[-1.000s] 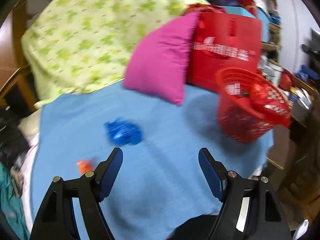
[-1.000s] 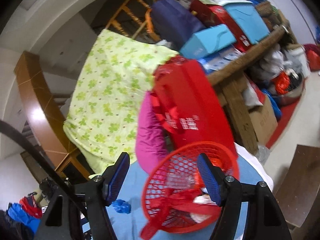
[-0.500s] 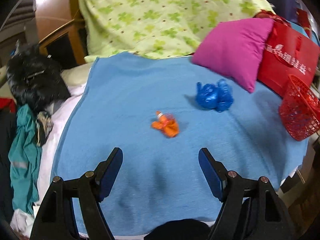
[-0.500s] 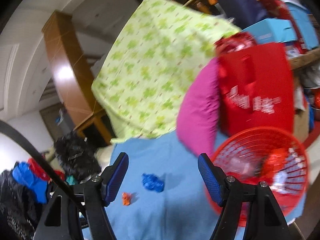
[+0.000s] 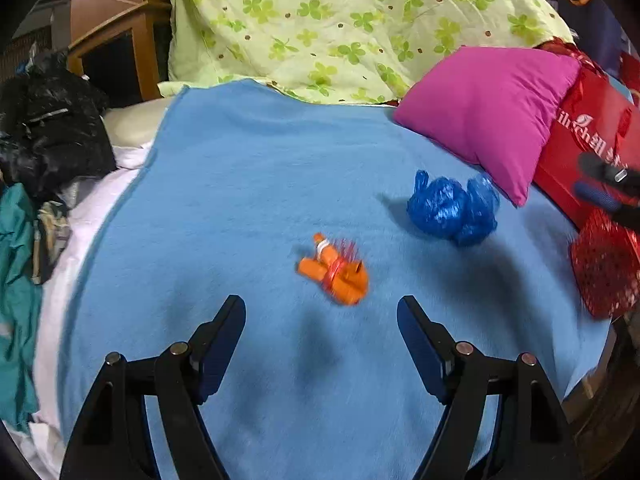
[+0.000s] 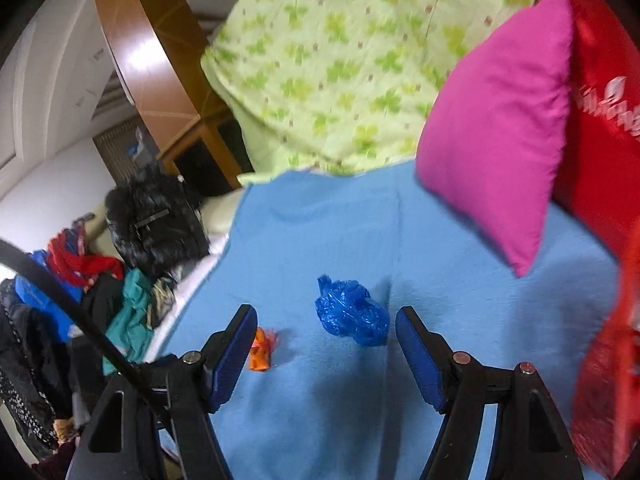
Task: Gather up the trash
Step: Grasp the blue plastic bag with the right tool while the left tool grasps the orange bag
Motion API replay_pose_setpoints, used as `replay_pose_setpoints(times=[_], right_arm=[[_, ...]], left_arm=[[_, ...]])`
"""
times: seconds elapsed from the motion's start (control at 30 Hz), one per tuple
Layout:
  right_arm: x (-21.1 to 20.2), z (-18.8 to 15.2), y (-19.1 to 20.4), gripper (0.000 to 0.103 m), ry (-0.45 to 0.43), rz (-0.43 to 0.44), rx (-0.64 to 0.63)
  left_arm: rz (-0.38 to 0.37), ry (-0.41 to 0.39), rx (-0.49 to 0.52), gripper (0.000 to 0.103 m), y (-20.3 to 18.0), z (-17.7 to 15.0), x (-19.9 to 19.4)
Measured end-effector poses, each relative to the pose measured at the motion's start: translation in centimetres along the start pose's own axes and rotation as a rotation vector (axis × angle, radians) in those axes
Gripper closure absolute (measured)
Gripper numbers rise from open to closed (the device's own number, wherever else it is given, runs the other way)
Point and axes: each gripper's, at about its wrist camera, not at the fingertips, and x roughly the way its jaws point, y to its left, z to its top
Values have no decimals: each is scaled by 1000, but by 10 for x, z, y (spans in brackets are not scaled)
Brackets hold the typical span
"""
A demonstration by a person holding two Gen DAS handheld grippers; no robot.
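A crumpled orange wrapper (image 5: 334,274) lies mid-way on the blue blanket (image 5: 248,184), just beyond my open left gripper (image 5: 320,316), which holds nothing. A scrunched blue plastic bag (image 5: 454,210) rests to its right, near the pink pillow. In the right wrist view the blue plastic bag (image 6: 352,312) sits a little ahead of my open, empty right gripper (image 6: 326,328), and the orange wrapper (image 6: 262,350) peeks out beside the left finger. A red mesh basket (image 5: 604,264) stands at the blanket's right edge; the right gripper's tip (image 5: 604,184) shows above it.
A pink pillow (image 5: 488,116) leans on a red paper bag (image 5: 588,148) at the back right. A green clover quilt (image 5: 344,20) is piled behind. A black jacket (image 5: 48,128) and teal clothes (image 5: 16,280) lie off the blanket's left edge.
Both views have swung left, away from the red basket and toward the blanket. The orange wrapper and the blue bag now lie nearer to the fingers. Neither gripper's opening has changed.
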Motion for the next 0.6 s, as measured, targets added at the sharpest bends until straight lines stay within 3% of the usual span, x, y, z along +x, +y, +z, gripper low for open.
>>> replay_pose_setpoints(times=[0.23, 0.33, 0.4, 0.47, 0.5, 0.6], right_arm=[[102, 3, -19, 30, 110, 11, 32], [137, -1, -25, 45, 172, 2, 40], [146, -6, -28, 50, 177, 17, 53], [139, -10, -28, 57, 151, 19, 50], [134, -11, -26, 59, 143, 16, 46], [106, -14, -21, 63, 112, 14, 33]], left_arm=[[-43, 53, -87, 24, -1, 23, 48], [-41, 86, -97, 25, -3, 27, 67], [-39, 121, -102, 40, -3, 25, 81], [-57, 176, -120, 69, -1, 20, 92], [-58, 200, -133, 74, 1, 17, 96], [-57, 190, -148, 76, 3, 13, 87]])
